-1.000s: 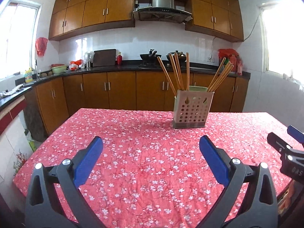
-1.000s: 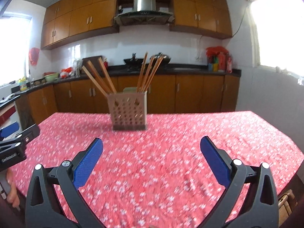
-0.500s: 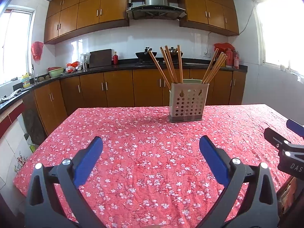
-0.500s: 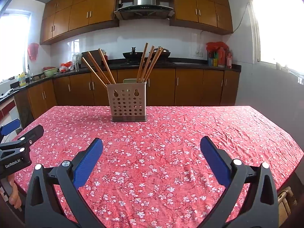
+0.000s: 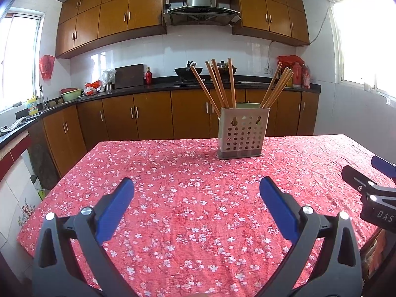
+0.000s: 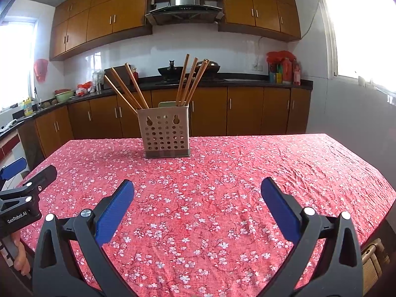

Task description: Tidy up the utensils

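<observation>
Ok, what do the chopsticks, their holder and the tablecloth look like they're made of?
Chopsticks: probably wood or bamboo, matte brown, thin straight sticks. Holder: looks like beige plastic, smooth moulded walls punched with round holes, on a darker grey base. Tablecloth: red fabric with a white flower print; its wrinkles suggest thin cloth.

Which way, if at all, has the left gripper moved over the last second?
Yes, slightly. In its view the fixed range hood and the chopstick holder sit a little further left, so the left gripper has turned slightly right.
</observation>
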